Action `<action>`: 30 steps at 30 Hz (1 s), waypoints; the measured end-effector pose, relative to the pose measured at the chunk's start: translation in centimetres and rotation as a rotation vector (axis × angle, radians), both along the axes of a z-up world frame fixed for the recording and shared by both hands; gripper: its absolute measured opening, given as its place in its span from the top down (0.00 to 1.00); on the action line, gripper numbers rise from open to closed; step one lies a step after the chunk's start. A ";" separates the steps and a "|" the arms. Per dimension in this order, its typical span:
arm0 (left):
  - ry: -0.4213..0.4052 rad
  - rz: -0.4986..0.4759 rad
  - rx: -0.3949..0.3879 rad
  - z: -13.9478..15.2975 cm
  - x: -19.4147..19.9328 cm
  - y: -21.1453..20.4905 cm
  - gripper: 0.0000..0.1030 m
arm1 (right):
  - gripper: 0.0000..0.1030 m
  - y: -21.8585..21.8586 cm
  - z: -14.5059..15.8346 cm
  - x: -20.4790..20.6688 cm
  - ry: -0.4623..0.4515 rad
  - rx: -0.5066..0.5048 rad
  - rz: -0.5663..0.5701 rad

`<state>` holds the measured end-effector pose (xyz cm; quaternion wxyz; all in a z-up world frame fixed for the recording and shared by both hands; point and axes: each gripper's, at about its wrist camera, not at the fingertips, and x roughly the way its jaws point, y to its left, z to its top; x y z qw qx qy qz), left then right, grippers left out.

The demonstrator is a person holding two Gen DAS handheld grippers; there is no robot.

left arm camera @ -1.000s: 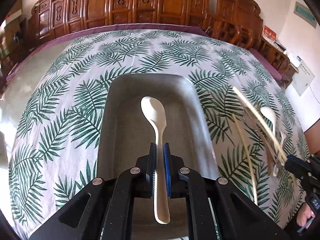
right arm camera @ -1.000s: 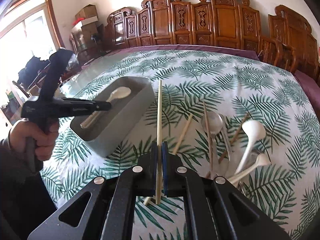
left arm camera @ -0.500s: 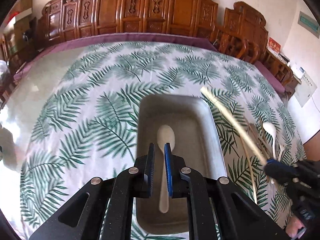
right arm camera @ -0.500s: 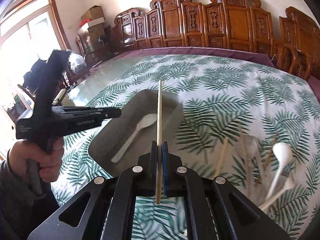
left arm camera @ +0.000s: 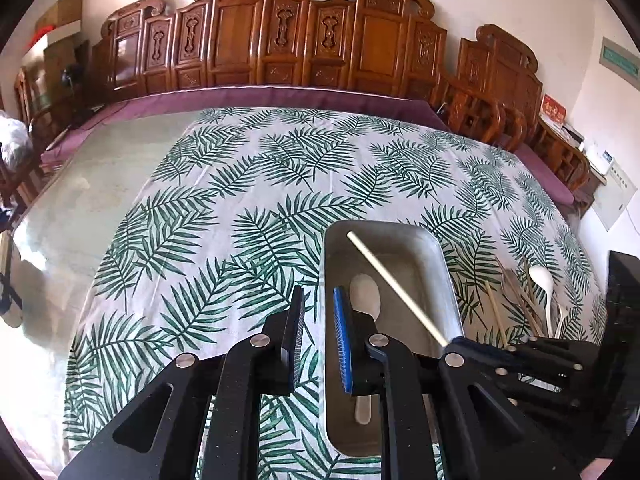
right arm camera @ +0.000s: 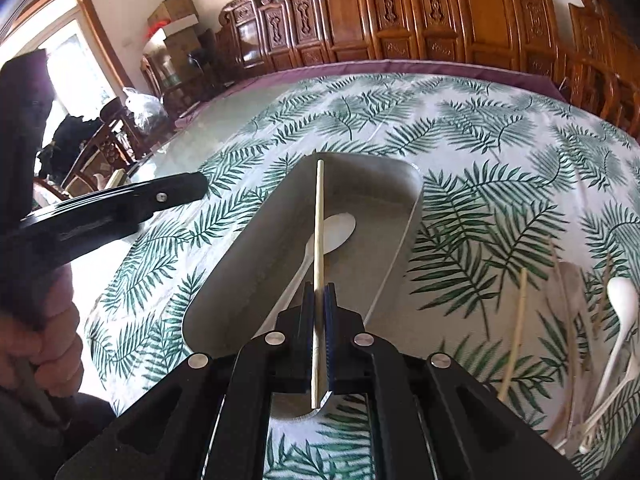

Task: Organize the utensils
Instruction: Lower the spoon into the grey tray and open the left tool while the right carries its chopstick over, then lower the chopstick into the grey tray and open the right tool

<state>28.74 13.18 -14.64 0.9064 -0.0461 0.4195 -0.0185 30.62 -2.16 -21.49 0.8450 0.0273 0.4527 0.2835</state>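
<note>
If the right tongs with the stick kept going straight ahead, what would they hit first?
Probably the spoon in the tray: the right tongs aim their chopstick over it, though depth is unclear.

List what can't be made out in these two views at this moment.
- Spoon handle in the tray: left wrist view, partly covered by the left gripper, whose jaws are opening with nothing between them.
- Loose utensils on the tablecloth: right wrist view, blurred; their count is unclear.
- Chopstick lower end: right wrist view, hidden inside the shut right gripper.
</note>
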 end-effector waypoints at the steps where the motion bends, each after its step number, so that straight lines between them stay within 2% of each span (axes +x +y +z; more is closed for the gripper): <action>1: 0.000 0.001 -0.002 0.0 0.0 0.1 0.87 | 0.94 0.2 -0.2 0.2 0.006 -0.001 -0.003; 9: -0.003 -0.001 -0.009 0.1 -0.2 0.1 0.87 | 0.94 0.9 -1.4 1.0 0.044 0.019 -0.012; 20: -0.003 -0.003 -0.007 0.1 -0.2 0.2 0.87 | 0.90 2.1 -2.3 0.9 0.044 0.053 0.058; 25: -0.003 -0.004 -0.004 0.0 -0.2 -0.1 0.83 | 0.89 1.4 -1.6 0.8 0.006 0.076 0.062; 27: -0.003 -0.008 0.000 0.0 -0.1 -0.3 0.83 | 0.81 0.8 -1.0 0.7 -0.011 0.087 0.057; 30: -0.004 -0.013 -0.003 0.1 0.0 -0.8 0.83 | 0.81 -0.3 0.0 0.4 -0.043 0.077 0.056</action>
